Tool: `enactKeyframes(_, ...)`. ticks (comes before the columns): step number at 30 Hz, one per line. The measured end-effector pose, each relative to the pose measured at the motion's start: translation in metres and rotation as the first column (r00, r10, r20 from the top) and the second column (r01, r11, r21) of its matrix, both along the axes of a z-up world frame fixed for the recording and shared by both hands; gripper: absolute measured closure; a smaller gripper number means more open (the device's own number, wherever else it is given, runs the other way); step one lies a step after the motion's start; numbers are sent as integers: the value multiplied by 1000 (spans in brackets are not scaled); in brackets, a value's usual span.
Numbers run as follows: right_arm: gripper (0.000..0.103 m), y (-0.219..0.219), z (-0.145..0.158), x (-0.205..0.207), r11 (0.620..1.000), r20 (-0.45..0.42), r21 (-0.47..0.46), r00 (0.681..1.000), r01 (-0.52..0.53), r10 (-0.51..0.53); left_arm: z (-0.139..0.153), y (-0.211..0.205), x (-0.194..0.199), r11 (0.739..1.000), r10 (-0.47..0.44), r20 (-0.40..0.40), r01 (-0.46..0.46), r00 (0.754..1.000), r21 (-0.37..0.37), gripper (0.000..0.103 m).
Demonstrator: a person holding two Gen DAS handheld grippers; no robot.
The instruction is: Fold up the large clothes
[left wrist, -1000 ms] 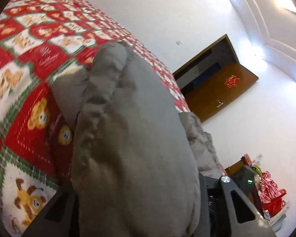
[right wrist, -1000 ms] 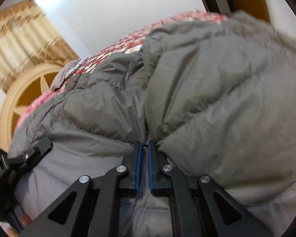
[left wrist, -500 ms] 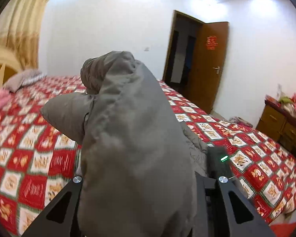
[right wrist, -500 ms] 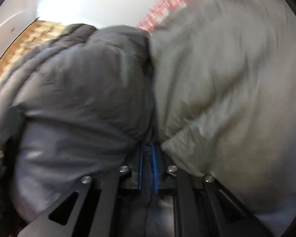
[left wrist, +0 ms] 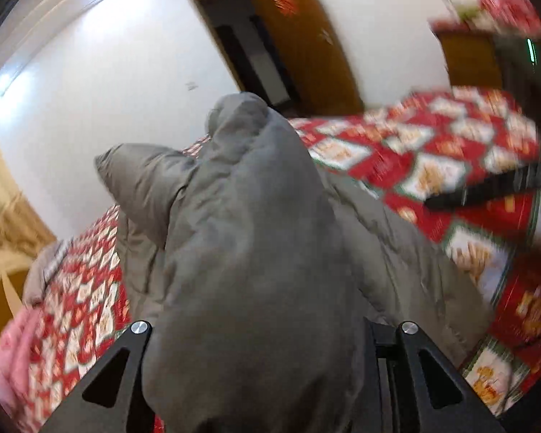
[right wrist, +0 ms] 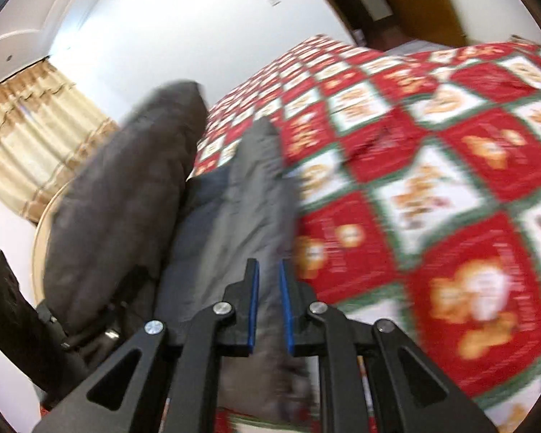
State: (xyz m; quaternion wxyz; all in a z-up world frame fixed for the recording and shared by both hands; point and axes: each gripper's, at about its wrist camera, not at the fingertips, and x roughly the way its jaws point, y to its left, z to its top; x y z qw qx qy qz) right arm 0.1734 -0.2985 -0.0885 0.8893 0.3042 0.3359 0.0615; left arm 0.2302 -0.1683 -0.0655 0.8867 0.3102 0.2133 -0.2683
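A grey puffer jacket (left wrist: 249,259) hangs bunched over my left gripper (left wrist: 270,379) and hides its fingertips; the jaws seem clamped on the fabric. Behind it the jacket lies on the bed. In the right wrist view the jacket (right wrist: 234,223) runs forward between the blue pads (right wrist: 253,306) of my right gripper (right wrist: 268,306). The pads stand a narrow gap apart with a fold of the jacket between them. A darker puffy part (right wrist: 126,198) rises on the left, next to my other gripper's body (right wrist: 14,328).
The bed carries a red, white and green bear-patterned quilt (right wrist: 432,180). A pink pillow (left wrist: 18,353) lies at the bed's left. A wooden door (left wrist: 306,43), a dresser (left wrist: 469,57) and beige curtains (right wrist: 29,144) line the white walls.
Both views have swung fast and are blurred. The jacket no longer fills the right view; the quilt now shows on the right. The right pads stand slightly wider apart.
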Motion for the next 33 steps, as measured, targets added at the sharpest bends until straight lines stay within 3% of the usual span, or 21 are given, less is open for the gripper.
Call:
enactKeyframes(2, 79, -7, 2, -7, 999, 3, -1, 999, 32, -32, -19, -17, -10, 996, -31, 44, 27, 999, 89, 71)
enactKeyframes(4, 57, -17, 5, -12, 999, 18, 14, 998, 53, -53, -37, -30, -16, 986, -65, 88, 50, 994, 158, 70)
enactKeyframes(5, 38, -19, 9, -11, 998, 29, 21, 998, 52, -53, -44, -35, -19, 982, -76, 100, 57, 992, 181, 70)
enactKeyframes(6, 28, -24, 11, -9, 998, 52, 30, 997, 47, -49, -48, -38, -20, 980, -82, 105, 61, 991, 192, 70)
enactKeyframes(11, 26, -23, 31, 21, 1000, 92, 24, 996, -16, 13, -70, -46, -31, 963, -137, 163, 92, 977, 254, 69)
enactKeyframes(15, 26, 4, 60, 56, 989, 122, -99, 985, -107, 118, -71, -46, -33, 961, -139, 157, 95, 978, 261, 69)
enactKeyframes(17, 21, 26, 69, 70, 966, 114, -176, 971, -190, 212, -70, -42, -33, 962, -143, 156, 100, 977, 253, 69)
enactKeyframes(19, 18, 52, 71, 88, 920, 51, -271, 951, -282, 306, -69, -40, -35, 963, -147, 157, 105, 977, 249, 69)
enactKeyframes(20, 19, 60, 68, 94, 898, 22, -307, 941, -315, 337, -68, -40, -34, 963, -148, 155, 107, 977, 246, 69)
enactKeyframes(21, 33, 66, 63, 100, 880, -5, -334, 934, -339, 358, -67, -38, -34, 964, -151, 151, 112, 977, 241, 69)
enactKeyframes(22, 51, 70, 57, 107, 860, -46, -357, 926, -365, 374, -66, -36, -35, 964, -158, 147, 121, 976, 236, 69)
enactKeyframes(23, 83, 69, 47, 112, 855, -69, -358, 924, -375, 377, -64, -32, -36, 964, -164, 141, 129, 976, 231, 69)
enactKeyframes(25, 88, 54, 37, 121, 882, -84, -311, 935, -353, 345, -56, -21, -38, 967, -180, 122, 153, 976, 205, 66)
enactKeyframes(28, 90, 19, 17, 117, 932, -84, -197, 952, -305, 294, -41, -2, -42, 969, -221, 51, 214, 974, 123, 51)
enactKeyframes(30, 91, 8, 4, 116, 952, -101, -130, 959, -276, 264, -27, 17, -45, 960, -274, -26, 274, 962, 51, 40)
enactKeyframes(33, 91, -4, -18, 110, 972, -105, -79, 972, -219, 211, -2, 61, -49, 927, -372, -150, 359, 916, -107, 32)
